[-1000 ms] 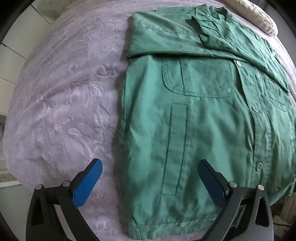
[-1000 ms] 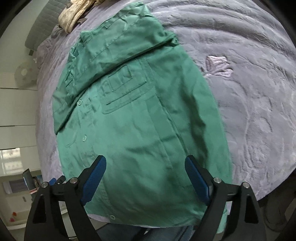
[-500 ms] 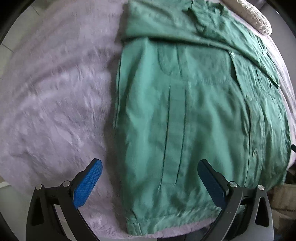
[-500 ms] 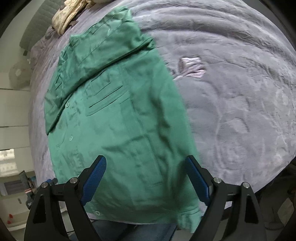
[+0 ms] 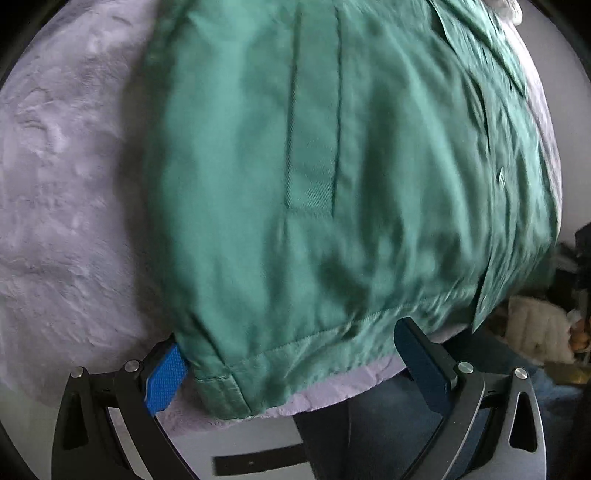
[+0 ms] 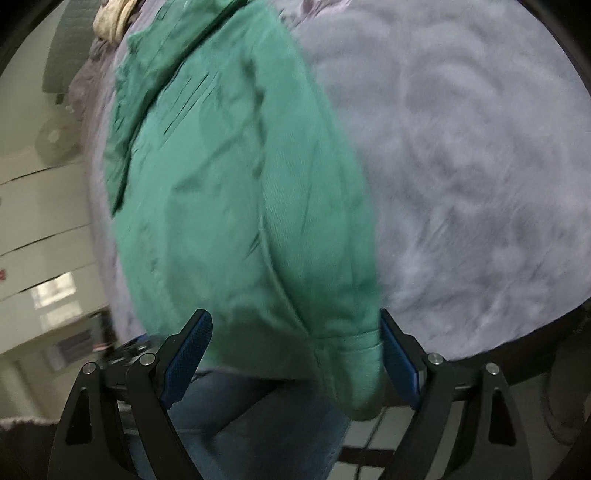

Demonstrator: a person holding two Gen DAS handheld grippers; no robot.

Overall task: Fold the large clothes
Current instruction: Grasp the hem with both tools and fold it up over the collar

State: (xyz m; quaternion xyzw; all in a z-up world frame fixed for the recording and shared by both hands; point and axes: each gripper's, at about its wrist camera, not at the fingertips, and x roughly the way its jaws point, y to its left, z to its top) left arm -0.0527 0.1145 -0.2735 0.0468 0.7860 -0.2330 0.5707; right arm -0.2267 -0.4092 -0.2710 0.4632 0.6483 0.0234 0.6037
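A green button-up shirt (image 5: 332,166) lies face up on a lilac bedspread (image 5: 66,184), sleeves folded in, its hem hanging at the bed's near edge. My left gripper (image 5: 288,358) is open, its blue pads on either side of the hem's left corner (image 5: 221,387). In the right wrist view the same shirt (image 6: 236,206) fills the middle. My right gripper (image 6: 295,350) is open and straddles the hem's right corner (image 6: 362,369). Neither gripper pinches the cloth.
The bedspread (image 6: 461,166) stretches out to the right of the shirt. A cream pillow (image 6: 110,18) lies at the far end of the bed. The person's jeans (image 6: 251,424) show below the bed edge. White cupboards (image 6: 37,221) stand at left.
Both grippers have dropped down and pulled back to the shirt's hem at the bed's near edge. The hem corners now sit between the open fingers. The shirt has not moved.
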